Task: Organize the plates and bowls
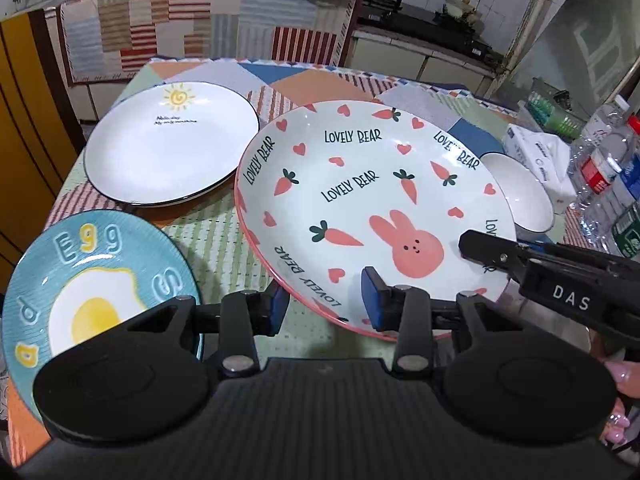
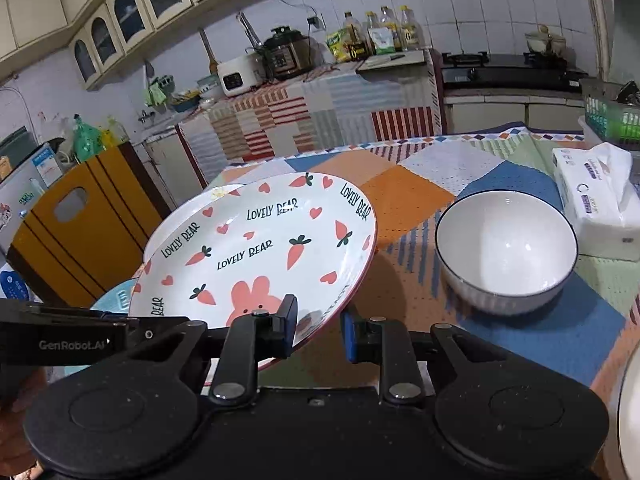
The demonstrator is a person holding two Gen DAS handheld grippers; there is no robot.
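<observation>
A "Lovely Bear" plate (image 1: 372, 200) with a pink rabbit and carrots is lifted and tilted above the table. My left gripper (image 1: 326, 300) clamps its near rim between blue pads. My right gripper (image 2: 318, 330) clamps the rim on the plate's (image 2: 256, 252) other side, one finger above and one below. The right gripper also shows in the left wrist view (image 1: 492, 252). A white plate with a sun (image 1: 172, 144) lies at the far left. A blue "Egg" plate (image 1: 92, 280) lies at the near left. A white bowl (image 2: 506, 250) stands to the right.
A patchwork cloth (image 2: 416, 196) covers the table. A tissue pack (image 2: 600, 204) and water bottles (image 1: 608, 172) stand at the right edge. A green basket (image 2: 612, 116) sits behind them. A yellow chair (image 2: 84, 220) stands beyond the left edge. A white rim (image 2: 630, 420) shows at near right.
</observation>
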